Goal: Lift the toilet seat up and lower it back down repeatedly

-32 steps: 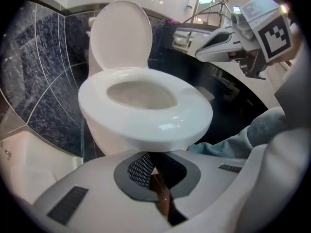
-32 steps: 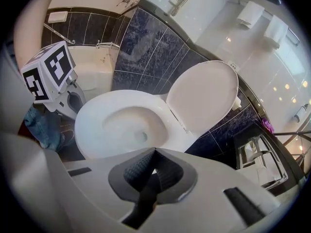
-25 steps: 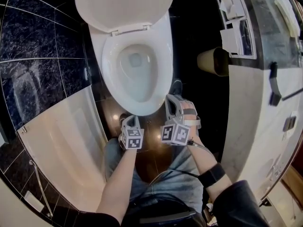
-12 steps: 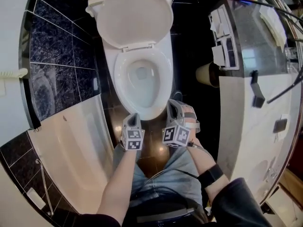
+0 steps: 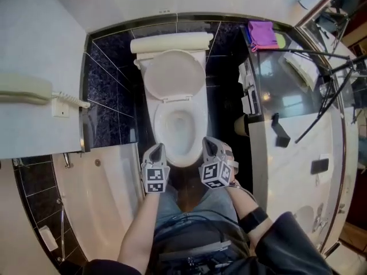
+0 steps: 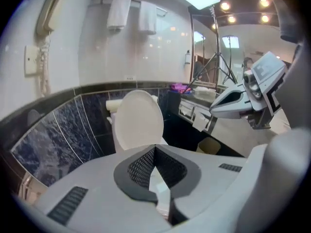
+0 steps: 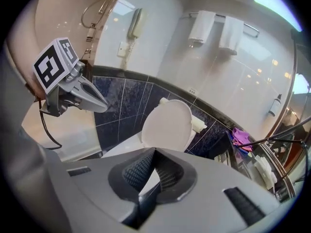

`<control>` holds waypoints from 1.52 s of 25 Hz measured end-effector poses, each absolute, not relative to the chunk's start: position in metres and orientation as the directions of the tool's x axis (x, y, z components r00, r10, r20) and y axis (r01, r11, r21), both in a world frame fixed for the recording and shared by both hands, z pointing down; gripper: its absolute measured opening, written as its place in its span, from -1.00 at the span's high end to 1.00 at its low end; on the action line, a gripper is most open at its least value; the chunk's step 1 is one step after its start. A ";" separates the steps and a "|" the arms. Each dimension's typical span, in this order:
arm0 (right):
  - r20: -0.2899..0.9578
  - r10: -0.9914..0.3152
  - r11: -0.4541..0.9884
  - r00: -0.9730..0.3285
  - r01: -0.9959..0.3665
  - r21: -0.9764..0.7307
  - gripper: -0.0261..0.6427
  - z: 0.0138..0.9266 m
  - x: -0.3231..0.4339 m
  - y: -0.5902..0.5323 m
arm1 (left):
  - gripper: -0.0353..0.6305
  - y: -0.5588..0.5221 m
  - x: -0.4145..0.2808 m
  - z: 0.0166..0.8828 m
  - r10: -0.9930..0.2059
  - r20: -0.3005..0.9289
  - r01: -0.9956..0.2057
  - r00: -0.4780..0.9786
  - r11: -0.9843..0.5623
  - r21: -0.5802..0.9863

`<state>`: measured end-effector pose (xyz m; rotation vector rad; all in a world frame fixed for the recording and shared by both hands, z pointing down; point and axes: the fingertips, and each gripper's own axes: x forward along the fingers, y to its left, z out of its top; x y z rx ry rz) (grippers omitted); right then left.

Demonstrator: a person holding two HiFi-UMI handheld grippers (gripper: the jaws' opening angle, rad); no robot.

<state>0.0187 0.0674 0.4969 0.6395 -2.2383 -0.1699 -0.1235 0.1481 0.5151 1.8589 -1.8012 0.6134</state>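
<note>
Your left tongs (image 5: 157, 149) and right tongs (image 5: 210, 144) are both pinched shut on nothing, side by side just short of the bowl (image 5: 198, 119), probably because the seat (image 5: 174, 76) stands raised against the tank and needs no support until lowering.

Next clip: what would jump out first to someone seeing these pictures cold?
The white toilet sits in the middle of the head view, its lid standing up at the back. Just in front of the bowl the left gripper and the right gripper hang side by side, both shut and empty. A purple cloth at upper right is the one spot of bright colour.
</note>
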 end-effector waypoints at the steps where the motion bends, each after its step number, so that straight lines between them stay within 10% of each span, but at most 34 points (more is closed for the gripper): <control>1: 0.647 -0.502 0.860 -0.575 -0.409 0.304 0.86 0.482 0.021 0.063 | 0.89 0.144 -0.126 0.494 -0.800 0.600 -1.000 0.024 -0.012 0.025; 15: 0.536 -0.539 0.821 -0.650 -0.547 0.162 0.86 0.370 0.057 0.030 | 0.89 0.131 -0.124 0.328 -0.906 0.422 -1.000 -0.027 0.031 0.002; 38: 0.522 -0.564 0.808 -0.640 -0.558 0.188 0.86 0.349 0.056 0.019 | 0.89 0.132 -0.130 0.297 -0.933 0.359 -1.000 -0.025 0.026 -0.002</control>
